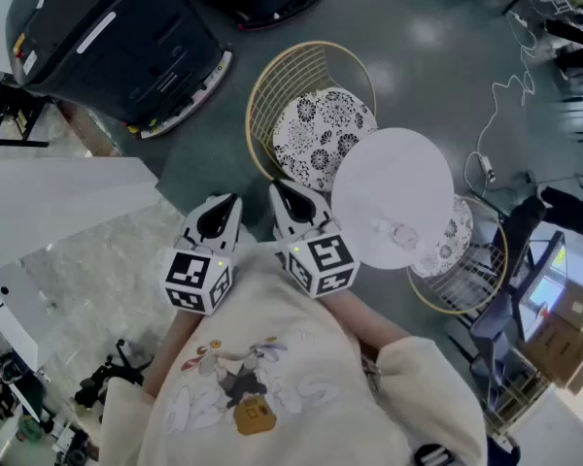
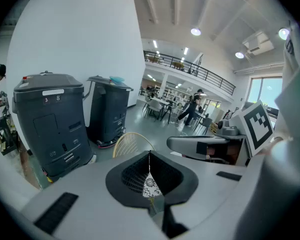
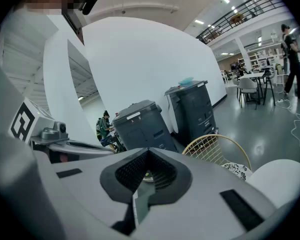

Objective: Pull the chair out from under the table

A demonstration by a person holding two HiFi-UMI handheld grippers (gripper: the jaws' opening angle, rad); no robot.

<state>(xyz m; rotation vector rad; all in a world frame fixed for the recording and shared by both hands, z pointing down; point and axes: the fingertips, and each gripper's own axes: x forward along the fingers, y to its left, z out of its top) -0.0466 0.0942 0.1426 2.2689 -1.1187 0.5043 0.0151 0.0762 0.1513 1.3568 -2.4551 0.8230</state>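
A gold wire chair (image 1: 306, 100) with a black-and-white patterned cushion (image 1: 323, 134) stands on the grey floor, partly tucked beside a round white table (image 1: 394, 197). A second wire chair (image 1: 462, 260) sits under the table's far side. My left gripper (image 1: 230, 202) and right gripper (image 1: 278, 189) are held side by side just short of the first chair, both shut and empty. In the left gripper view the chair's wire back (image 2: 132, 143) rises beyond my shut left gripper (image 2: 150, 171). The right gripper view shows the chair back (image 3: 215, 148) and the table (image 3: 280, 181) past my shut right gripper (image 3: 147, 165).
Two dark grey wheeled bins (image 1: 107, 37) stand beyond the chair by a white wall (image 1: 58, 197). A white cable (image 1: 505, 95) trails on the floor at the right, with cardboard boxes (image 1: 564, 328) and a rack further right. People move about in the distance (image 2: 190, 109).
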